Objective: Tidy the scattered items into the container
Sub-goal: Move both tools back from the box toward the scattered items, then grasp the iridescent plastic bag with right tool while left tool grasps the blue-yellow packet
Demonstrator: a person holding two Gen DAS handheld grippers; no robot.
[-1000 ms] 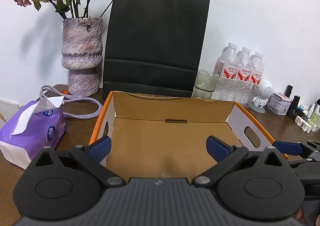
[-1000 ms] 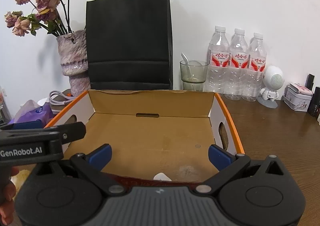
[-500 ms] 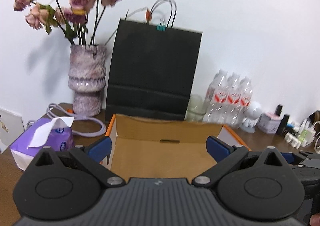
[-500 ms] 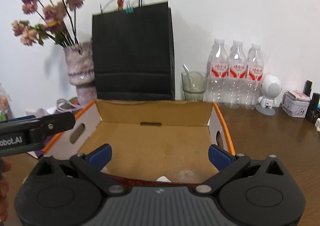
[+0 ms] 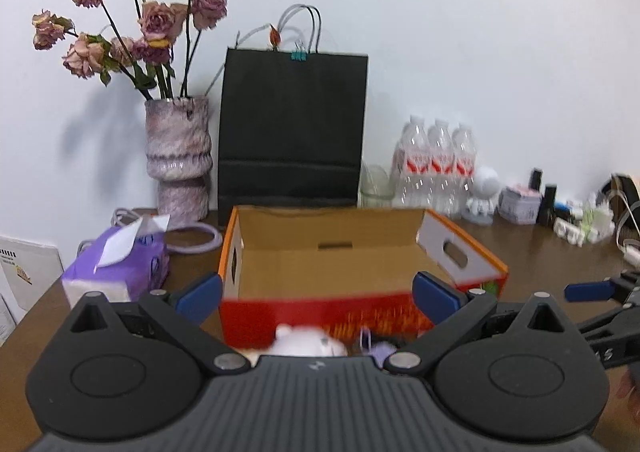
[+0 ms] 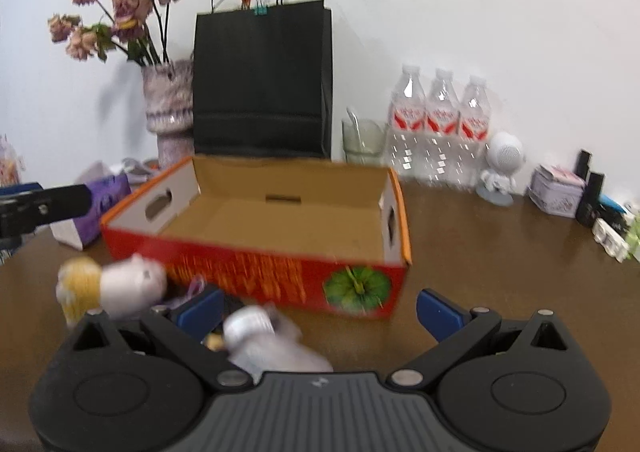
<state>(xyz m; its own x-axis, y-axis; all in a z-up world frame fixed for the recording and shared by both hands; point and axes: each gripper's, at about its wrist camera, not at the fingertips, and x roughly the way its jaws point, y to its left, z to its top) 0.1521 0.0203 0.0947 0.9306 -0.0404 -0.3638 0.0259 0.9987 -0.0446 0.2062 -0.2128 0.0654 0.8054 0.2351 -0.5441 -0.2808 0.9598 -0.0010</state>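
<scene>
An open cardboard box (image 5: 328,304) with a red front and orange rim stands on the brown table; its inside (image 6: 280,224) looks bare. In front of it lie a white and yellow plush toy (image 6: 116,286), a whitish bundle (image 6: 264,340) and a small purple thing (image 5: 378,350), all blurred. The plush toy (image 5: 304,342) shows just above my left gripper's body. My left gripper (image 5: 316,290) is open, fingers apart before the box front. My right gripper (image 6: 318,306) is open too, over the table near the bundle. Neither holds anything.
Behind the box stand a black paper bag (image 5: 292,132), a vase of dried roses (image 5: 178,156), a glass (image 6: 362,140) and three water bottles (image 6: 440,124). A purple tissue pack (image 5: 116,268) lies left. A white figurine (image 6: 500,164), tin and small bottles crowd the right.
Both grippers have pulled back and up from over the box. The box's red front and the items before it have come into view. Both stay open.
</scene>
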